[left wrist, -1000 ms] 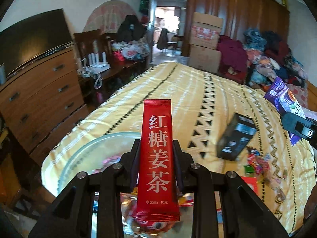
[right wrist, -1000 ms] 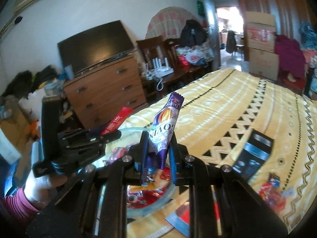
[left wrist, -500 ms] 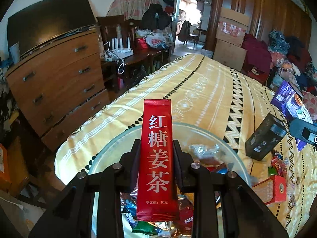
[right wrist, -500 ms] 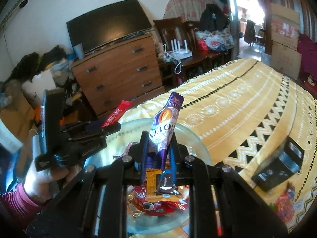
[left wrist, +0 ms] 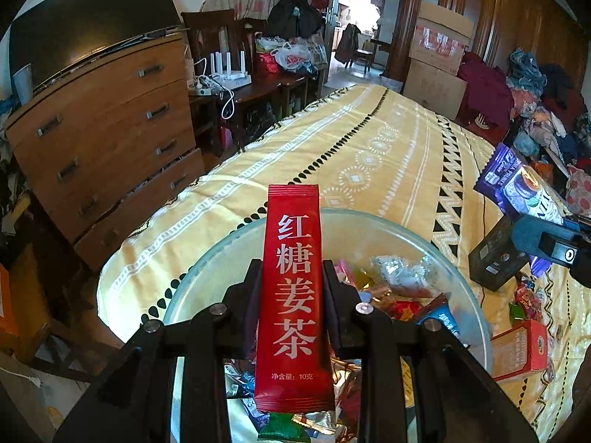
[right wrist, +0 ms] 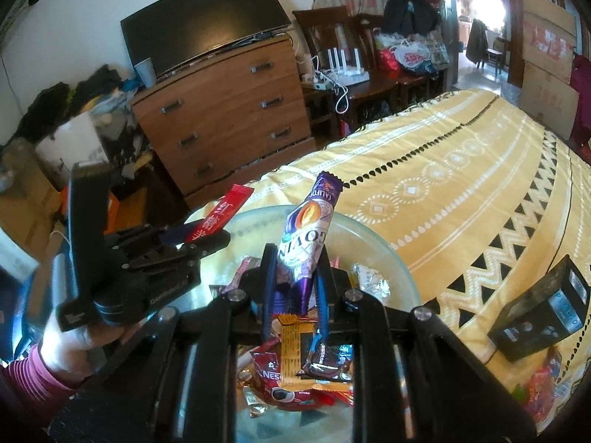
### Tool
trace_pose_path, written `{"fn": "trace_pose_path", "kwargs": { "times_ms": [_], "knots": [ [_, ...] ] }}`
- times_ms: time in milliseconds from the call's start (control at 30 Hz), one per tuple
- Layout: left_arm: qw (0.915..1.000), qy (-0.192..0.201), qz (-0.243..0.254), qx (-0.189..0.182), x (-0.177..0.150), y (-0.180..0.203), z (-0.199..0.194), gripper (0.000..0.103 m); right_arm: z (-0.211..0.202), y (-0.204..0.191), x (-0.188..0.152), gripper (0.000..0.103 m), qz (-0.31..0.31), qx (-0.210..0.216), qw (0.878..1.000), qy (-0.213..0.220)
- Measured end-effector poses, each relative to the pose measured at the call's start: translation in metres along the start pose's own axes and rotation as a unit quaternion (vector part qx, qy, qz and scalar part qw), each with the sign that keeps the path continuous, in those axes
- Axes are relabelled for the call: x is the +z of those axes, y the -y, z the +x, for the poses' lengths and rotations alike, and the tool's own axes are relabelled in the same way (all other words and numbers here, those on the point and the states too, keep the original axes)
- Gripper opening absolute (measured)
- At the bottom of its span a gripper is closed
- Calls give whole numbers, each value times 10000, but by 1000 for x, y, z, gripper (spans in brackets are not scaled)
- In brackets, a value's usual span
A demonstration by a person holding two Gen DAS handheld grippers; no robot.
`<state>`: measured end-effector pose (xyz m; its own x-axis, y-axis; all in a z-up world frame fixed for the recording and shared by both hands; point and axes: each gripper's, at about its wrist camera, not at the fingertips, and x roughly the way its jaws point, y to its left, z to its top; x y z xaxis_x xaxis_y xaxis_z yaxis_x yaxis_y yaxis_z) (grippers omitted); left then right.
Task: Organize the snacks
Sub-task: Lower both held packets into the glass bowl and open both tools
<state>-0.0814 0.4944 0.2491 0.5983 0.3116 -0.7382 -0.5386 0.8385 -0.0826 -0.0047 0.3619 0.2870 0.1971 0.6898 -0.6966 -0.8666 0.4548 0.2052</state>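
My left gripper [left wrist: 291, 277] is shut on a long red sachet with white Chinese lettering [left wrist: 291, 295], held upright over the glass bowl [left wrist: 207, 277]. In the right wrist view the same gripper [right wrist: 218, 238] and red sachet [right wrist: 221, 217] hang at the bowl's left rim. A purple prune packet [right wrist: 306, 236] stands between the fingers of my right gripper [right wrist: 295, 269], which is shut on it above the bowl [right wrist: 388, 258]. The bowl holds several wrapped snacks [right wrist: 303, 365]. From the left wrist view, the purple packet [left wrist: 524, 188] shows at the right edge.
The bowl sits on a yellow patterned bedspread [left wrist: 369, 147]. A black box [right wrist: 543, 310] lies right of the bowl, with a red carton [left wrist: 521, 347] and loose sweets nearby. A wooden dresser [left wrist: 99, 140] stands left of the bed. A hand in a pink sleeve [right wrist: 33, 365] holds the left gripper.
Both grippers have come forward and down over the bowl, which now fills more of each view. Each still grips its packet.
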Motion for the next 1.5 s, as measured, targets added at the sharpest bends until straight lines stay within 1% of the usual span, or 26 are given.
{"fn": "trace_pose_path", "kwargs": {
  "times_ms": [400, 733, 1500],
  "knots": [
    [9996, -269, -77, -41, -4, -10, 24, 30, 25, -2, 0, 19, 5, 31, 9998, -220],
    [9993, -372, -86, -49, -5, -11, 31, 30, 36, 0, 0, 19, 13, -4, 9995, -314],
    [9994, -334, -47, -108, -2, -4, 34, 30, 40, 0, 1, 19, 0, -5, 9994, -335]
  ]
}}
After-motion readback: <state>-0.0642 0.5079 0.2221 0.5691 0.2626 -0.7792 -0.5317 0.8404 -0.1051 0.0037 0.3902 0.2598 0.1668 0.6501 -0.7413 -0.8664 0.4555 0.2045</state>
